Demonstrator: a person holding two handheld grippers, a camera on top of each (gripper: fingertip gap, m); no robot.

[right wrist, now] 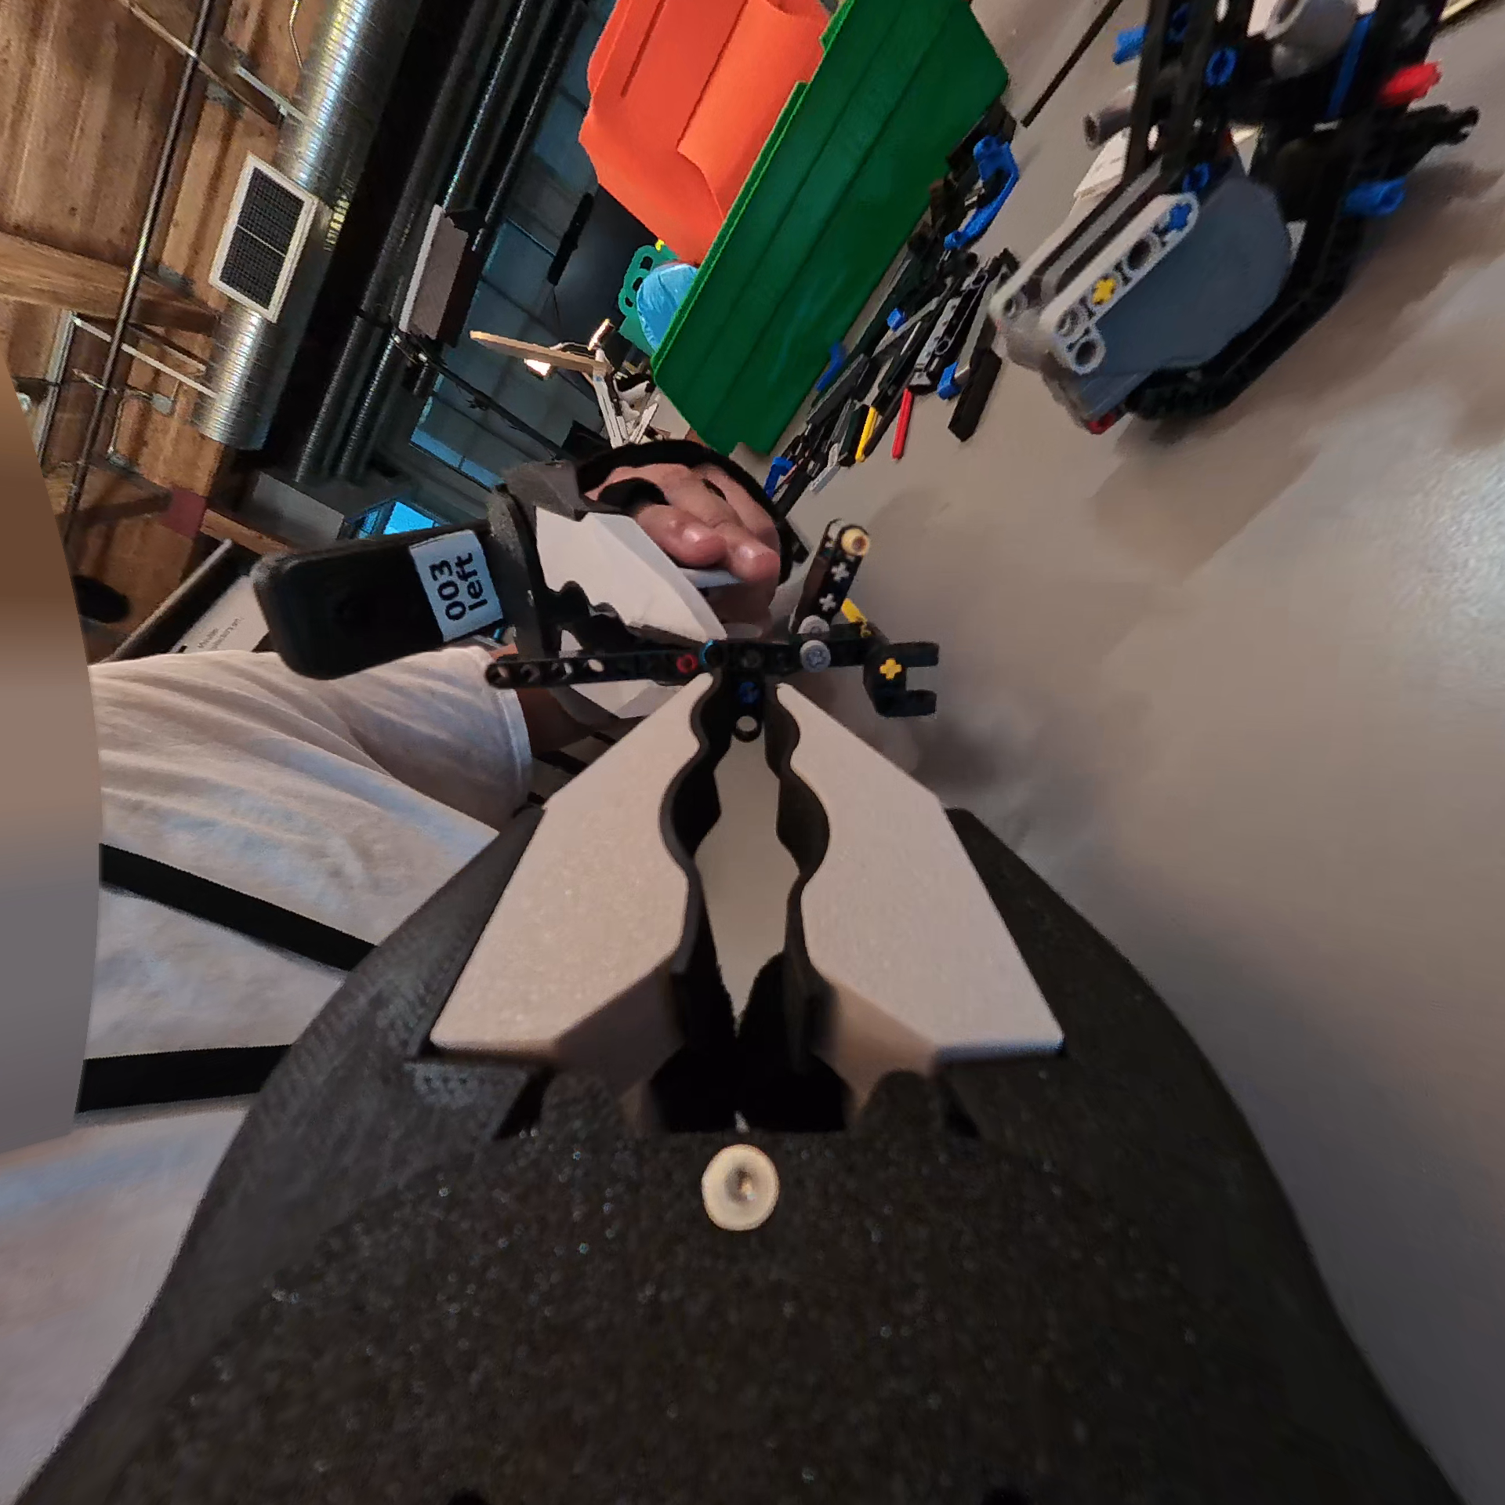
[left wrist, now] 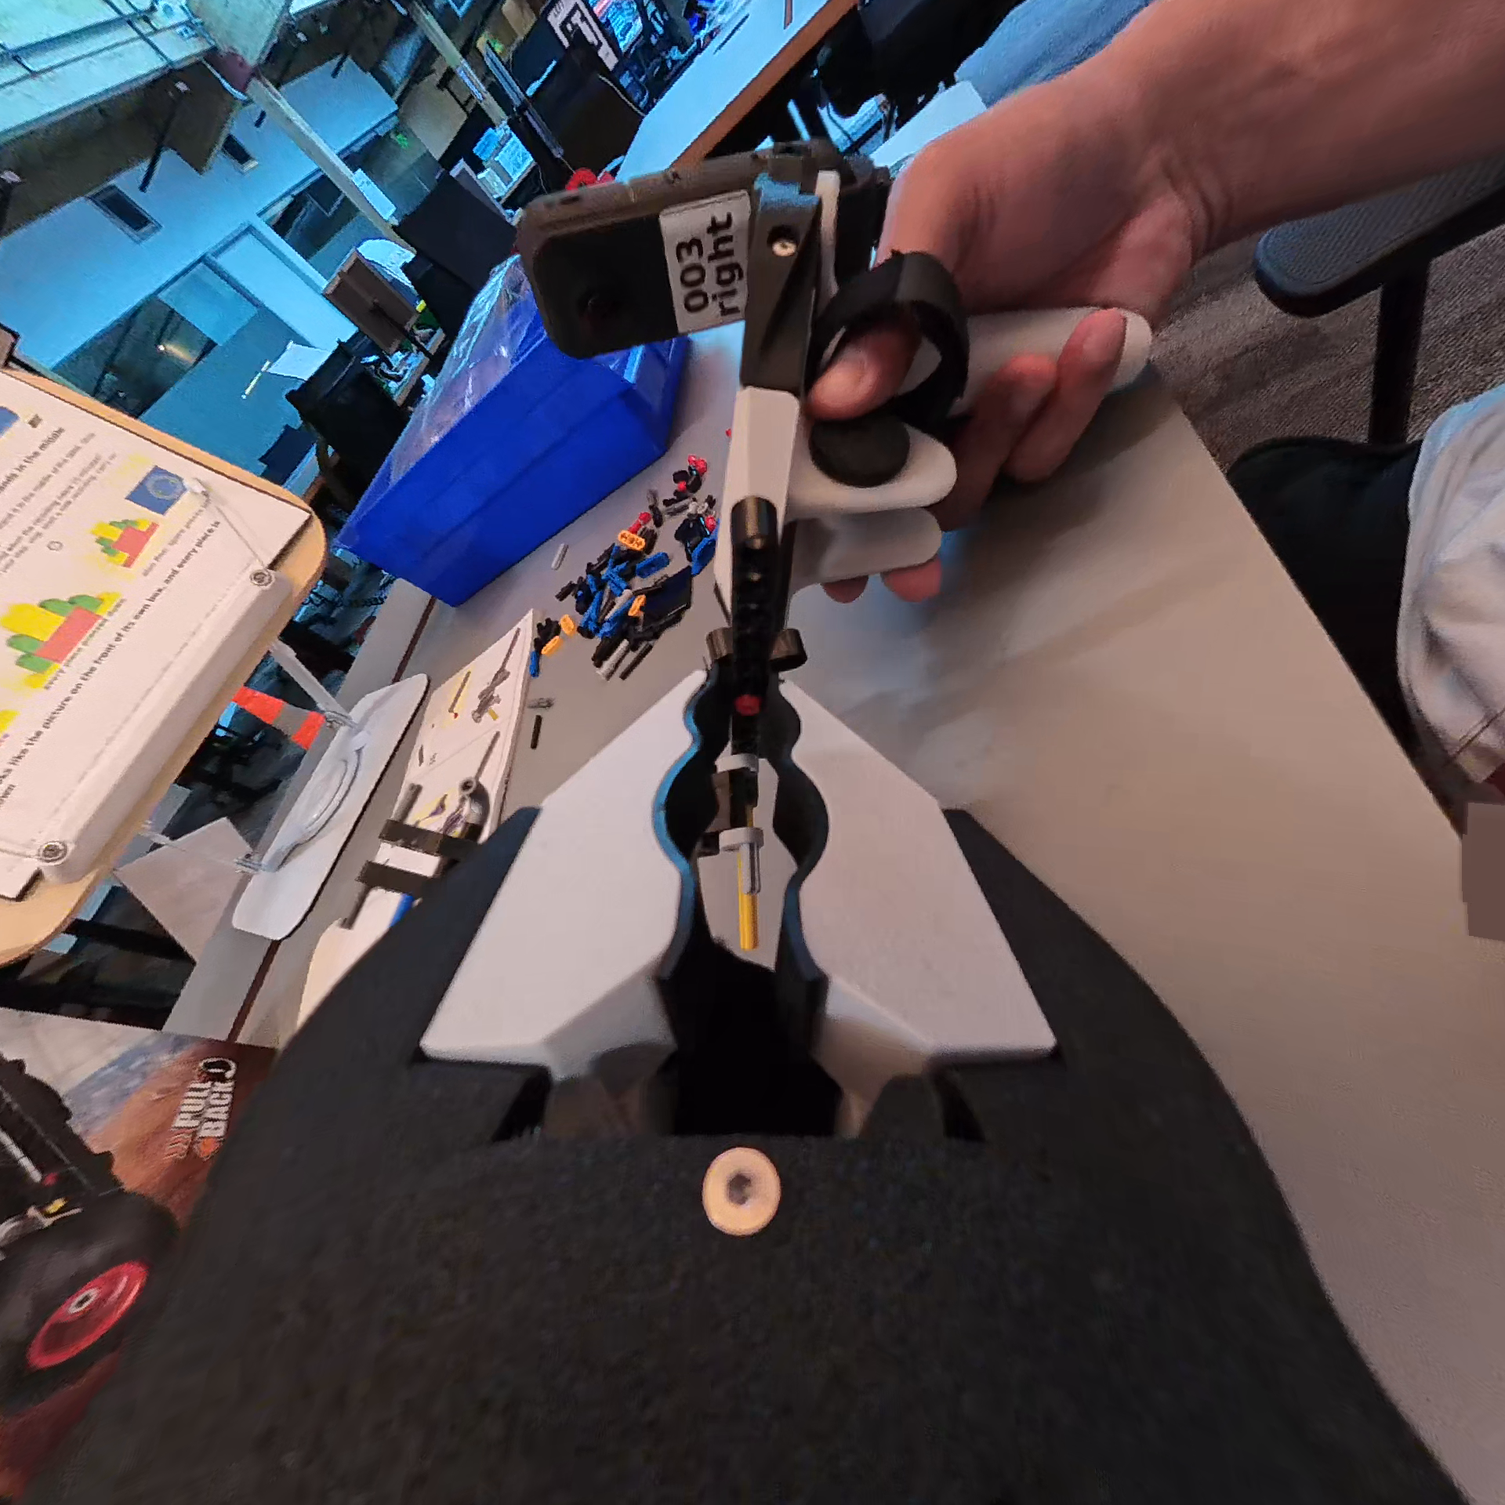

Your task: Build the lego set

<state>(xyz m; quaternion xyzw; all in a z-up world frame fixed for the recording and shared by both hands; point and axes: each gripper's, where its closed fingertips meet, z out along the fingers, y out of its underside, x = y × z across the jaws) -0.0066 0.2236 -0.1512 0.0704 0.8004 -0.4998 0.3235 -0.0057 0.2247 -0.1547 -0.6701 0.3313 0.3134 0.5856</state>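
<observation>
Both grippers' jaws clamp black lego assembly [right wrist: 733, 664].

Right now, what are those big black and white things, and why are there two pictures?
They are hand tools with pinching jaws, one in each of a person's hands. Each carries a small camera looking along its jaws, so you get two pictures. The left gripper and the right gripper both pinch the same little black lego assembly, which has a yellow rod. In the left picture you see the person's hand holding the other tool. On the grey table lie loose lego pieces, a blue bin, a green bin and a half-built model.
</observation>
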